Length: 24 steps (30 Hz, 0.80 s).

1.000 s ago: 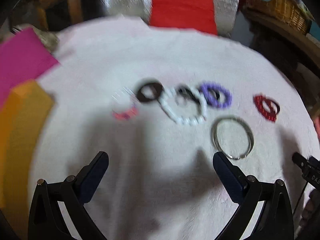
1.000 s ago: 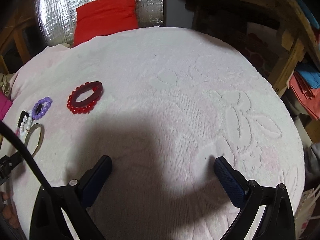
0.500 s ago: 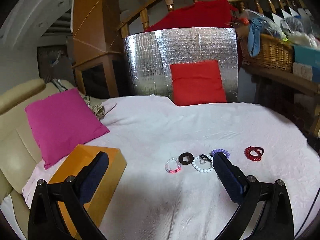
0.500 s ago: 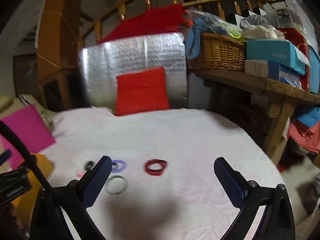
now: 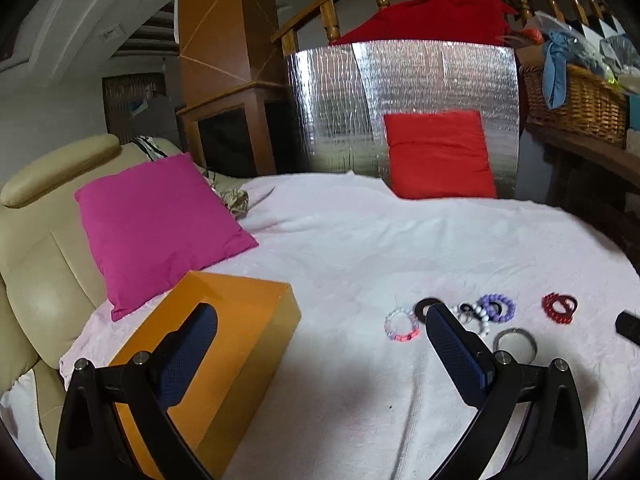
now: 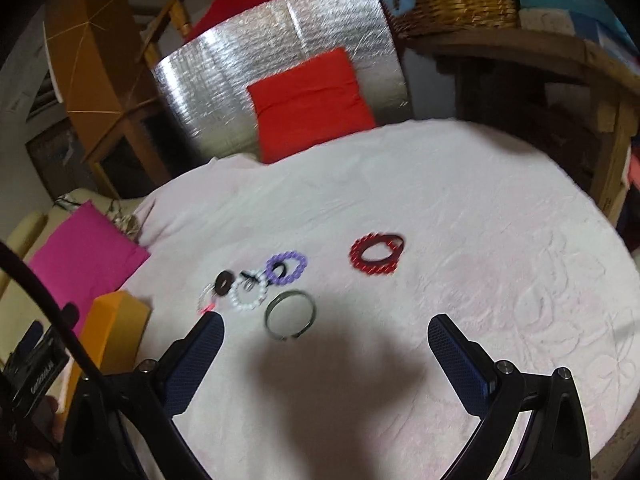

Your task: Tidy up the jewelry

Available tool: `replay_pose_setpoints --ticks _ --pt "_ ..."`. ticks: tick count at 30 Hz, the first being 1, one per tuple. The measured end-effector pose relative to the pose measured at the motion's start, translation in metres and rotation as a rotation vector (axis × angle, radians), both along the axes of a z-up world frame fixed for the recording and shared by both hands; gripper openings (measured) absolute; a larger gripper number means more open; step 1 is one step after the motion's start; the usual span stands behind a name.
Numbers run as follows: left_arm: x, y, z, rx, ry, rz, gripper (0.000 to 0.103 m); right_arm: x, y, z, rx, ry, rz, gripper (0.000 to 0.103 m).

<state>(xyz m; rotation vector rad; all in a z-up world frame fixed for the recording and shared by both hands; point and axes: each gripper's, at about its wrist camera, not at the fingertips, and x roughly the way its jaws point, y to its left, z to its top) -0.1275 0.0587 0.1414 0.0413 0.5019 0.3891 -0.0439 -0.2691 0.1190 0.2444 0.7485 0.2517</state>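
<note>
A white blanket (image 5: 360,240) covers the bed. From left to right: beige armchair (image 5: 36,240), pink cushion (image 5: 160,224), orange box (image 5: 224,344), bracelets (image 6: 264,284), red cushion (image 5: 438,154), wicker basket (image 5: 576,100). Left tongs (image 5: 320,352) and right tongs (image 6: 324,360) are released, holding nothing, above the blanket.

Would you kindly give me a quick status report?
Both grippers, left and right, open, empty. Bracelets untouched on cloth: red bead bracelet, metal bangle. Orange box shut. Nothing obstructing.
</note>
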Motion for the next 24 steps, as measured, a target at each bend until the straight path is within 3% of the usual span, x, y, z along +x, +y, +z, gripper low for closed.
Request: replay_pose_setpoints --ticks 5,13,24 --pt "0.002 0.003 -0.004 -0.041 0.001 -0.005 0.103 -0.001 -0.001 -0.001 0.011 -0.017 0.032 0.103" --pt "0.007 -0.006 -0.006 -0.030 0.007 -0.020 0.103 0.004 0.014 -0.012 -0.089 -0.003 0.077 0.103" --pt "0.012 -0.016 -0.008 -0.027 0.021 -0.051 0.103 0.011 0.016 -0.019 -0.049 0.052 0.090 0.103"
